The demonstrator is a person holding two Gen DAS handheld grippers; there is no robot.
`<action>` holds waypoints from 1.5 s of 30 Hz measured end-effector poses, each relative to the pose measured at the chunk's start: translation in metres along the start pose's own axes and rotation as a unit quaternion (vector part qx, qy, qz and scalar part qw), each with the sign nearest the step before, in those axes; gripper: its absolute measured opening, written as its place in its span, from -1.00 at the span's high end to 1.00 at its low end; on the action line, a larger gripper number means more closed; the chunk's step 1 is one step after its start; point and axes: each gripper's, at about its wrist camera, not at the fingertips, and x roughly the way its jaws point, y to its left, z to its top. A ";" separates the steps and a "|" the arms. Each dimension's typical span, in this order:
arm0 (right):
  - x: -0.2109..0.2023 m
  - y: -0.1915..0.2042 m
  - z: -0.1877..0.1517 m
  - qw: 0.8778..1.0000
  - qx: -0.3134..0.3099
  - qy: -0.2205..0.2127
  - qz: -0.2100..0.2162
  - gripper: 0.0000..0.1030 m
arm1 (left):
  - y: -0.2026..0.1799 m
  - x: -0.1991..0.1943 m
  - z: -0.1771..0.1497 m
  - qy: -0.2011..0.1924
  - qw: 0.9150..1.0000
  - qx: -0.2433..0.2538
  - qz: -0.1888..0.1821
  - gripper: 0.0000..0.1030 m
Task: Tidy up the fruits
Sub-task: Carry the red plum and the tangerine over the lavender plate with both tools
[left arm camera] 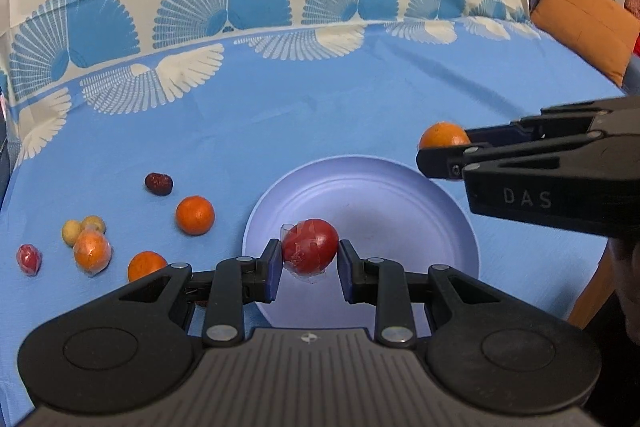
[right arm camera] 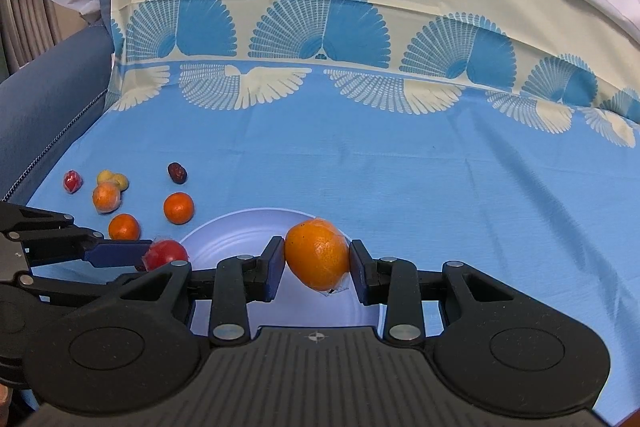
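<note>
Occlusions and cut-offs. Lilac plate (left arm camera: pixel 400 195): near rim hidden behind the left tool (left arm camera: pixel 308 269) in the left wrist view; in the right wrist view, most of the plate (right arm camera: pixel 240 227) is covered by the right tool (right arm camera: pixel 318 269) and its wrapped orange (right arm camera: pixel 318 253). Nearest loose orange (left arm camera: pixel 145 264): lower half hidden by the left tool's linkage. Red wrapped fruit (right arm camera: pixel 166 253): partly masked by tool arms in the right wrist view; kind uncertain, possibly a tomato or plum. Two small yellow fruits (left arm camera: pixel 82 227): too small to identify. Orange cushion (left arm camera: pixel 584 23): cut by the frame edge. Reddish object (left arm camera: pixel 633 5) beyond it: mostly out of frame, unidentifiable.
</note>
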 end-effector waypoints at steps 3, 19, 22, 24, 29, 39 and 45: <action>0.001 0.003 -0.001 1.000 -0.007 0.003 0.000 0.29 | -0.003 0.000 0.000 -0.001 1.000 0.006 0.000 0.37; 0.003 0.012 -0.005 0.999 -0.031 0.011 -0.002 0.29 | -0.009 0.007 -0.004 0.016 1.000 0.027 0.002 0.37; 0.004 0.012 -0.005 0.999 -0.031 0.012 -0.003 0.29 | -0.008 0.007 -0.003 0.015 1.000 0.024 0.002 0.37; 0.004 0.012 -0.005 0.999 -0.032 0.012 -0.003 0.29 | -0.008 0.007 -0.002 0.015 1.000 0.024 0.002 0.37; 0.004 0.013 -0.007 0.999 -0.037 0.011 -0.005 0.29 | -0.008 0.006 -0.003 0.015 1.000 0.025 0.002 0.37; 0.003 0.016 -0.007 0.999 -0.043 0.013 -0.003 0.29 | -0.008 0.006 -0.002 0.018 1.000 0.023 0.007 0.37; 0.002 0.017 -0.006 0.999 -0.044 0.015 -0.002 0.28 | -0.009 0.007 -0.002 0.021 0.999 0.026 0.008 0.37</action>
